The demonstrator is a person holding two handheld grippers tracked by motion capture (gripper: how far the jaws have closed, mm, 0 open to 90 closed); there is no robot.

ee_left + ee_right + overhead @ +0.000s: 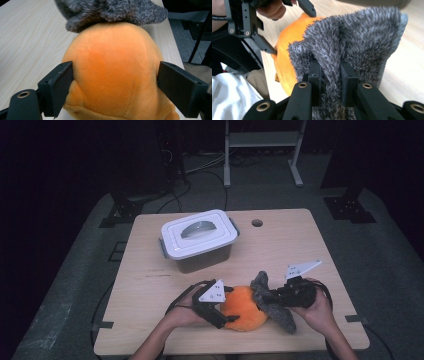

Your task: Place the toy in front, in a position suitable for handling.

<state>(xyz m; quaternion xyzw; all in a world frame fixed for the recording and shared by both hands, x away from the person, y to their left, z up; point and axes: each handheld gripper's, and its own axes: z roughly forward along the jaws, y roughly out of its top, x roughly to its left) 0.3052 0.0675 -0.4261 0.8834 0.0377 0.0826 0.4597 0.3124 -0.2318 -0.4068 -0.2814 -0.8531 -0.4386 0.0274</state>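
From where I stand the room behind the bench [150,285] is almost black; only a pale frame and some cables on the floor can be made out there. The person's forearms are cut off at the bottom edge of the high view, and the body of the right gripper [278,296] merges into the dark fabric it holds, so its jaws are hard to trace from above. The lower end of the orange plush toy [242,307] runs out of the left gripper view, and the grey fuzzy cloth [270,301] covers its far side there. In the right gripper view the cloth hides most of the toy.

The toy lies on the near part of the bench, between the two hands. The left gripper [223,307] has its jaws spread wide around it, one pad against each flank of the orange body, pressing on the plush. The right gripper's jaws are nearly pressed together, pinching a fold of the grey cloth that rises between them. The cloth touches the toy's top and drapes off to its right, down toward the bench edge.

Farther back, well apart from the hands, stands a white lidded box [199,240], lid on.
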